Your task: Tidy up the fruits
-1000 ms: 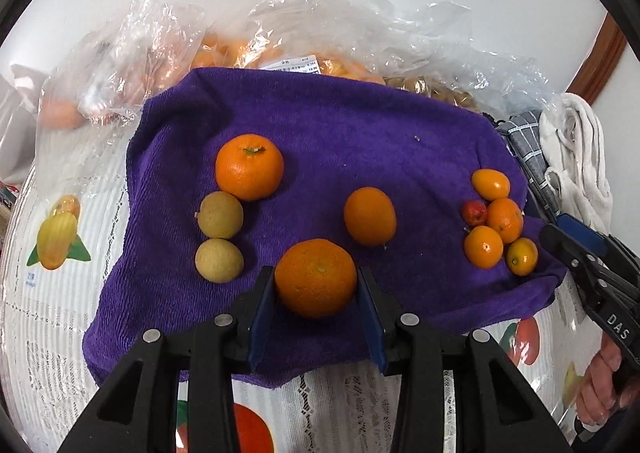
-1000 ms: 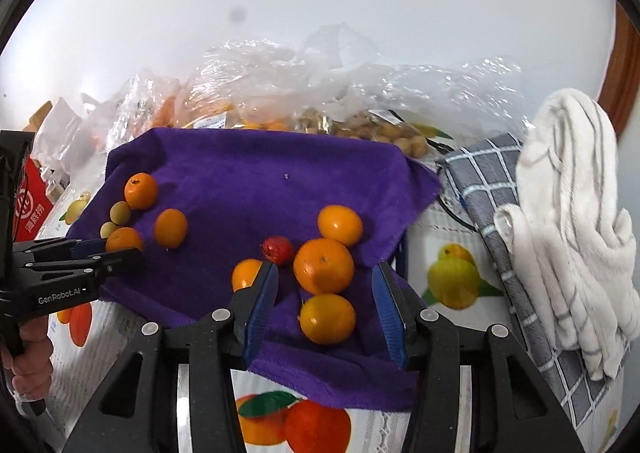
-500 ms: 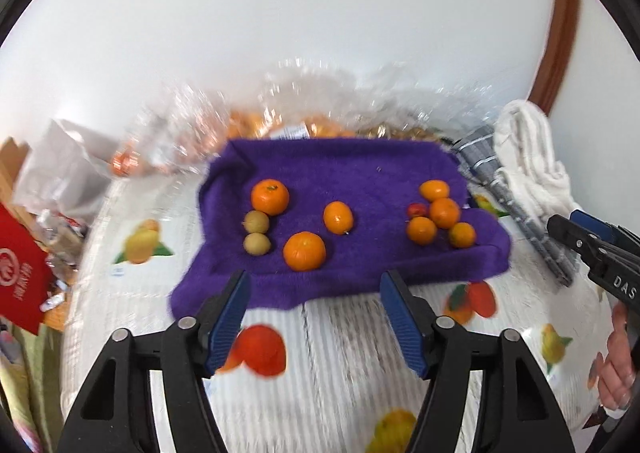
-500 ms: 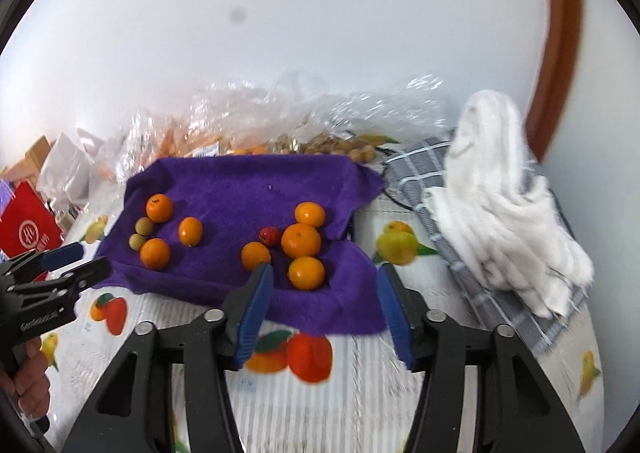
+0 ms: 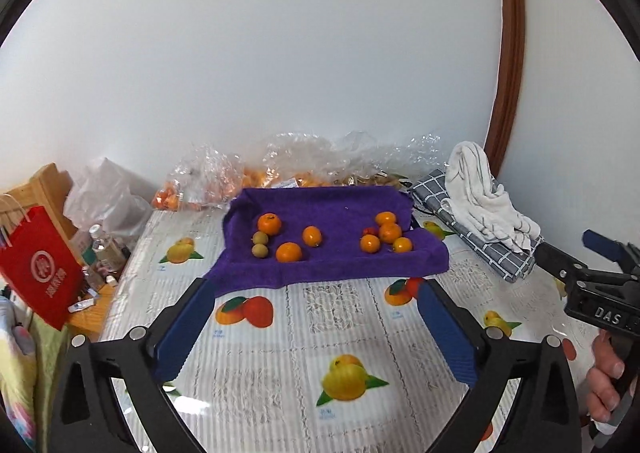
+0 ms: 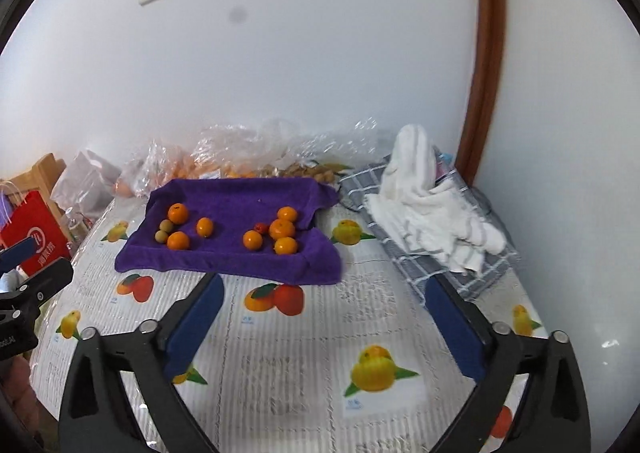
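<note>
A purple towel [image 5: 340, 209] lies at the back of the table. On its left part sit three oranges [image 5: 288, 252] and two small green-brown fruits [image 5: 260, 238]. Its right part holds several small oranges [image 5: 390, 232] and one small red fruit [image 5: 370, 231]. My left gripper [image 5: 316, 287] hangs over the tablecloth in front of the towel; its jaws are opening wide and hold nothing. My right gripper [image 6: 323, 281] is also back from the towel [image 6: 240, 213], its jaws opening and empty. Each gripper shows at the edge of the other's view, with a hand [image 5: 606, 377] on the right one.
Clear plastic bags of fruit [image 5: 304, 169] lie behind the towel against the wall. A white towel [image 5: 484, 197] rests on a grey checked cloth [image 5: 480, 249] at the right. A red paper bag [image 5: 40, 273] and bottles [image 5: 104, 245] stand off the table's left edge. The fruit-print tablecloth [image 5: 340, 333] covers the table.
Both grippers have pulled back and up from the towel and their jaws have spread wide. The orange that sat between the left jaws stays on the towel.
</note>
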The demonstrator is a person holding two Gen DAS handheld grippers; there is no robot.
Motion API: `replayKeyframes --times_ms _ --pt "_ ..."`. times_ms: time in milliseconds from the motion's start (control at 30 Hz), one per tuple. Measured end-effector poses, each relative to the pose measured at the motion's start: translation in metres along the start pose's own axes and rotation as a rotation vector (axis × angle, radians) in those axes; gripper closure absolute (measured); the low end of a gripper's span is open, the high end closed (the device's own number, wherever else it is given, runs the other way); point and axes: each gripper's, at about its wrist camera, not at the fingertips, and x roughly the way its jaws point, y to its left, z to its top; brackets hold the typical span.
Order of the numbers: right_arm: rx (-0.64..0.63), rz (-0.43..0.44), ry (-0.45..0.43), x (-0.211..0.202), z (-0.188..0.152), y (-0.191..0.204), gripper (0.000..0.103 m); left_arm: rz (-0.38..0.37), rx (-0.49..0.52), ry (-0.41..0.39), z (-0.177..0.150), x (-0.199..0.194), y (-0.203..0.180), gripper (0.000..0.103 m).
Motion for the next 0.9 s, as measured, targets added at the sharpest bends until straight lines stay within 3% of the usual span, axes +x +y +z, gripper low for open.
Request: replayKeyframes --times_ms 400,900 --pt "0.005 0.019 -0.048 -0.058 -0.022 -0.004 0.0 -0.001 -0.005 -0.052 -0.018 -0.047 -0.009 0.0" --pt "-0.018 0.02 -0.081 -0.075 -0.026 0.003 0.0 -0.001 -0.009 -0.048 -0.021 -0.056 -0.007 0.0"
